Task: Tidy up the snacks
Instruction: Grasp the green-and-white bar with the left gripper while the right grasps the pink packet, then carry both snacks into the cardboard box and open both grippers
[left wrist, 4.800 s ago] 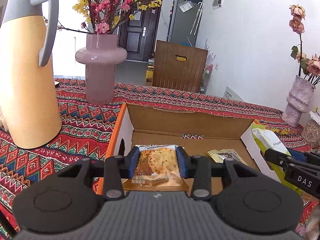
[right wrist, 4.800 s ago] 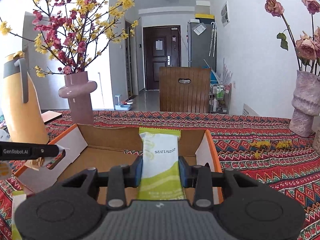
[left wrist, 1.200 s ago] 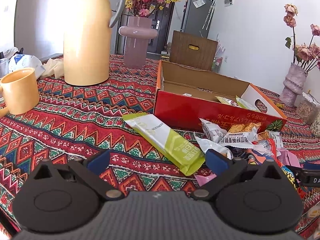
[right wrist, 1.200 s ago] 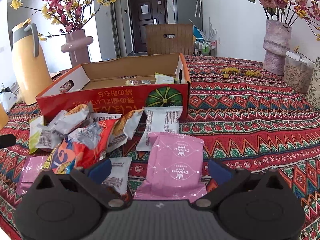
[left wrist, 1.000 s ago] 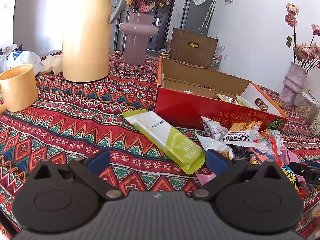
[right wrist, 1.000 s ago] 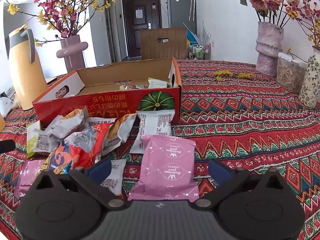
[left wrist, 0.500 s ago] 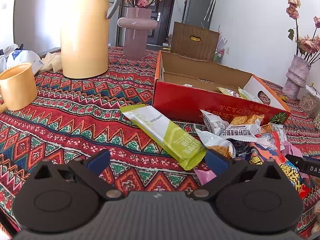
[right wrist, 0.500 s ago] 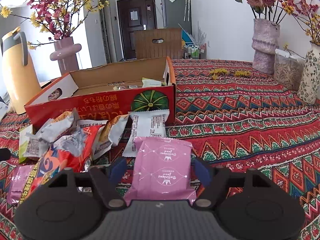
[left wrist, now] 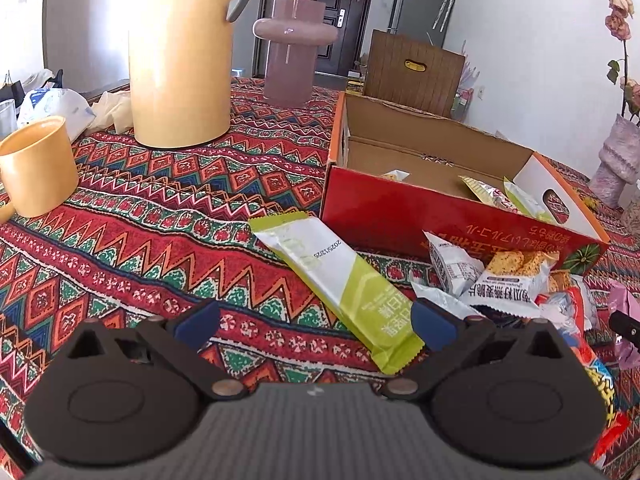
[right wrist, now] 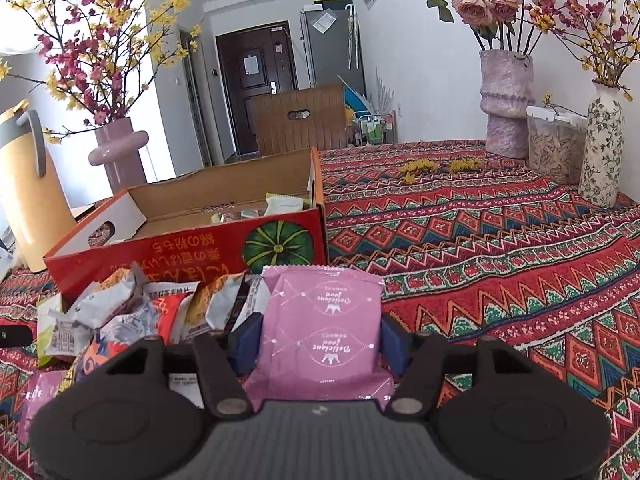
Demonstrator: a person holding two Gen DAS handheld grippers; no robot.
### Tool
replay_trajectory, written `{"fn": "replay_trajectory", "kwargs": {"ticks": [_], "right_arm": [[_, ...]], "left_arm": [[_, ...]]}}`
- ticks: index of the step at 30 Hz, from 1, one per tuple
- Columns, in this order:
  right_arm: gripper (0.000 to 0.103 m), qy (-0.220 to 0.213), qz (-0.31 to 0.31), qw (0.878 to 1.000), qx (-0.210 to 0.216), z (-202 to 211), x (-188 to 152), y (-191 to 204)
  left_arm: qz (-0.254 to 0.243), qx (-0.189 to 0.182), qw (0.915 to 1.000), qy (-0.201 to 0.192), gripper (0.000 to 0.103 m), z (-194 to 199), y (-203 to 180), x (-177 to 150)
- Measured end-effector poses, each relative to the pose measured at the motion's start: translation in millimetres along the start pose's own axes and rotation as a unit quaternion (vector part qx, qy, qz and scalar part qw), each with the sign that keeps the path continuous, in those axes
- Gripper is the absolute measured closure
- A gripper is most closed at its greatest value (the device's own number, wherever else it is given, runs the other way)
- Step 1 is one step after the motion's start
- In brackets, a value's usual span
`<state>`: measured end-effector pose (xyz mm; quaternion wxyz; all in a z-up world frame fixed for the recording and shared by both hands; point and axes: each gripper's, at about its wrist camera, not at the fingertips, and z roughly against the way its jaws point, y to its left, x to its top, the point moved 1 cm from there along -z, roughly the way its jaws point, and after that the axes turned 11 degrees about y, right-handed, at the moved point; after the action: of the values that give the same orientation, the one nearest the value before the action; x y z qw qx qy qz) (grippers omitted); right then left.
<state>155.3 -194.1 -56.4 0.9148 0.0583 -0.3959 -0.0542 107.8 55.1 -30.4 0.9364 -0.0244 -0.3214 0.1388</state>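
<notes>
pink packet in the right claw, green bar under the left

the pink snack packet sat between the blue pads of the right gripper, whose jaws were closing, with both pads against its sides; its far end stood lifted toward the red cardboard box. just to its left lay a heap of loose snack wrappers, crowding the ground between the packet and the box front.

the left gripper stood spread wide with nothing held. a long green-and-white snack bar lay slantwise on the patterned tablecloth, its near end between the open pads without touching either. the same wrapper heap lay to its right, against the box.

the box was open on top and held a few packets toward its right end; more could not be made out.

beyond it stood a tall yellow thermos jug, a yellow mug and a pink vase. well to the right, a mauve vase of roses, a clear jar and a floral vase stood together.
</notes>
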Motion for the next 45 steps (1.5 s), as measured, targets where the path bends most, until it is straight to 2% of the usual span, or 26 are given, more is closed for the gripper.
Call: {"fn": "replay_trajectory", "kwargs": {"ticks": [6, 17, 22, 28, 32, 36, 45], "right_arm": [[0.042, -0.007, 0.005, 1.000, -0.011, -14.9, 1.2, -0.6], [0.042, 0.006, -0.015, 1.000, 0.023, -18.9, 0.9, -9.2], [0.042, 0.007, -0.018, 0.999, 0.033, -19.5, 0.5, -11.1], [0.042, 0.006, -0.021, 0.999, 0.037, -18.2, -0.6, -12.1], [0.042, 0.006, -0.022, 0.999, 0.037, -18.3, -0.4, -12.5], [0.042, 0.008, -0.022, 0.999, 0.034, -19.5, 0.3, -12.2], [0.042, 0.011, -0.024, 0.999, 0.026, -20.9, 0.5, -11.8]], "left_arm": [[0.034, 0.022, 0.9990, 0.018, 0.000, -16.5, -3.6, 24.7], [0.043, 0.073, 0.9956, 0.039, 0.002, -48.7, -19.1, 38.8], [0.021, 0.074, 0.9960, 0.045, 0.024, -52.6, -23.5, 35.0], [-0.012, 0.075, 0.9962, 0.044, 0.038, -43.2, -14.2, 23.6], [-0.025, 0.064, 0.9968, 0.040, 0.042, -34.4, -5.6, 14.1], [-0.030, 0.058, 0.9974, 0.032, 0.058, -29.5, -2.5, 9.2], [-0.038, 0.054, 0.9976, 0.019, 0.064, -22.9, 1.0, 2.2]]}}
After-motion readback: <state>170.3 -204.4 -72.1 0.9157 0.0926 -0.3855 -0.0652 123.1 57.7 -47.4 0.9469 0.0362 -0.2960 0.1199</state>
